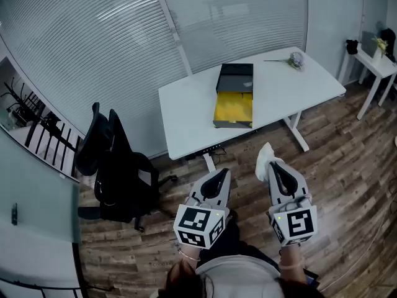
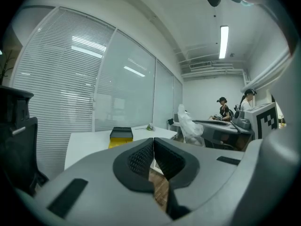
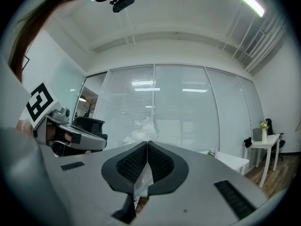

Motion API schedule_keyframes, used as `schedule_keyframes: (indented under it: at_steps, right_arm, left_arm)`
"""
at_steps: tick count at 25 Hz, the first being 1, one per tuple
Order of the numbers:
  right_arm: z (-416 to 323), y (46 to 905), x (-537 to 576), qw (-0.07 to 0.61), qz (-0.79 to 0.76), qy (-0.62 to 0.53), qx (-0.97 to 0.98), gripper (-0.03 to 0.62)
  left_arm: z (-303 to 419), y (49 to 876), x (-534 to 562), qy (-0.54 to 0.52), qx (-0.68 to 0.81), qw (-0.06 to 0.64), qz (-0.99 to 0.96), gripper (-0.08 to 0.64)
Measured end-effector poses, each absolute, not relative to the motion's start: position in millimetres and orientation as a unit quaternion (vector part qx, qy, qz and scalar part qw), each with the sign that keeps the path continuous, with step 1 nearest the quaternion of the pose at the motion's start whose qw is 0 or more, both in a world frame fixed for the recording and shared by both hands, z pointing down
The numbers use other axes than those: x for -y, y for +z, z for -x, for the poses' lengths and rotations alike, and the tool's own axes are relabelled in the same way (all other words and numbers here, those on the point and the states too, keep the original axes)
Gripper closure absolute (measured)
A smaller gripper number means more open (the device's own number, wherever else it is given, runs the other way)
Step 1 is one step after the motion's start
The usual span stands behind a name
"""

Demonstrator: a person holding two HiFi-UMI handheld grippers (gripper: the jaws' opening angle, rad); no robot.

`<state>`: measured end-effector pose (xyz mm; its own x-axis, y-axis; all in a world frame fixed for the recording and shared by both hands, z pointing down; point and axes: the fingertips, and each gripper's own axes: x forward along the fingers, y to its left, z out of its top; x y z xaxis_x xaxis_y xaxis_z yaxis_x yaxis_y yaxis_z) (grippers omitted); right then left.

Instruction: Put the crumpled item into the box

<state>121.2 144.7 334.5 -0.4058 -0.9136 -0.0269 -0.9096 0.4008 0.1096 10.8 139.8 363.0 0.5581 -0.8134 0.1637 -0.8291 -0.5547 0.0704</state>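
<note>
Right gripper view shows your right gripper clamped on the crumpled item; the left gripper is closed, empty. Hold firmly, and release only above the open box on the far table.

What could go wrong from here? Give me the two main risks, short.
1. The right gripper is shut on only a thin fold of the crumpled item. Most of it sticks out past the tips, so it may slip free on the way.
2. The box on the table is some way off, and only its yellow near part looks open. A careless release could land on its dark part or beside it.
</note>
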Motion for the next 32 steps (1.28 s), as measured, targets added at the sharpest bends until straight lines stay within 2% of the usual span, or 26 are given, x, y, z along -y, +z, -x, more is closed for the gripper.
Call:
schedule_keyframes:
  at_steps: [32]
  right_arm:
    - [-83.3,333.6,15.4,0.041,-0.565,-0.064,0.822,0.563]
  left_arm:
    - [21.2,366.9,25.6,0.049,0.437,0.072,-0.895,0.54]
